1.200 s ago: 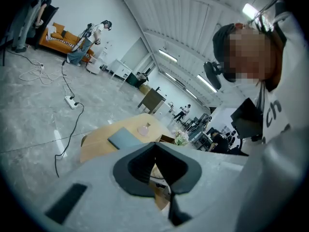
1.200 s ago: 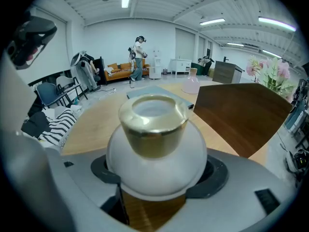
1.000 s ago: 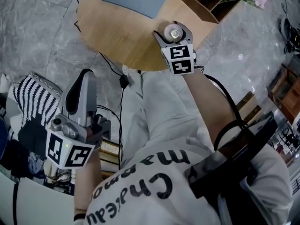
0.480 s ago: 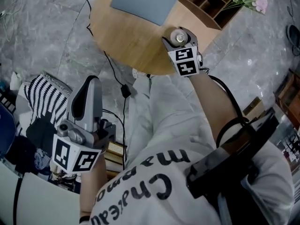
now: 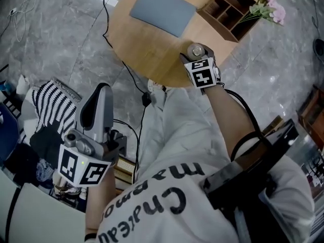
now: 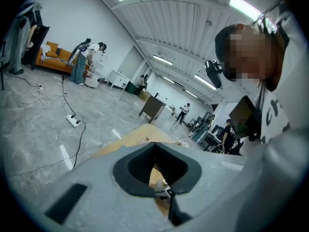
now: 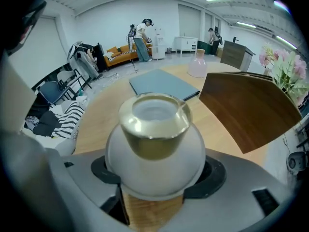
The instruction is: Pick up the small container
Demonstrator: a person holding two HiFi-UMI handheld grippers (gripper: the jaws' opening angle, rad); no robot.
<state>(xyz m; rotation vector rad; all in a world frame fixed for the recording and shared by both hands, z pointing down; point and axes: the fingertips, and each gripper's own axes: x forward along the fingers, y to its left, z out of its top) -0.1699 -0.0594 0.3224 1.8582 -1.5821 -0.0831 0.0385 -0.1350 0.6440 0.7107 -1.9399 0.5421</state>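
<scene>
The small container (image 7: 155,149) is a round white pot with a gold rim, seen close up in the right gripper view. My right gripper (image 7: 157,187) is shut on it, one jaw pressed on each side of its belly. The head view places the right gripper (image 5: 196,55) and the container (image 5: 195,50) over the near edge of the round wooden table (image 5: 147,44). Whether the pot rests on the wood or hangs just above it does not show. My left gripper (image 5: 97,105) is shut, holds nothing, and is low at my left side over the floor.
On the table lie a grey-blue mat (image 5: 163,9), a wooden organiser with compartments (image 5: 229,12) and pink flowers (image 5: 267,6). A pink vase (image 7: 197,64) stands further back. Cables (image 5: 132,80) run across the floor, and striped fabric (image 5: 53,108) lies at my left.
The head camera has swung, so the table sits further right in the picture. My right gripper stays shut on the container at the table's near edge. The left gripper has hardly moved.
</scene>
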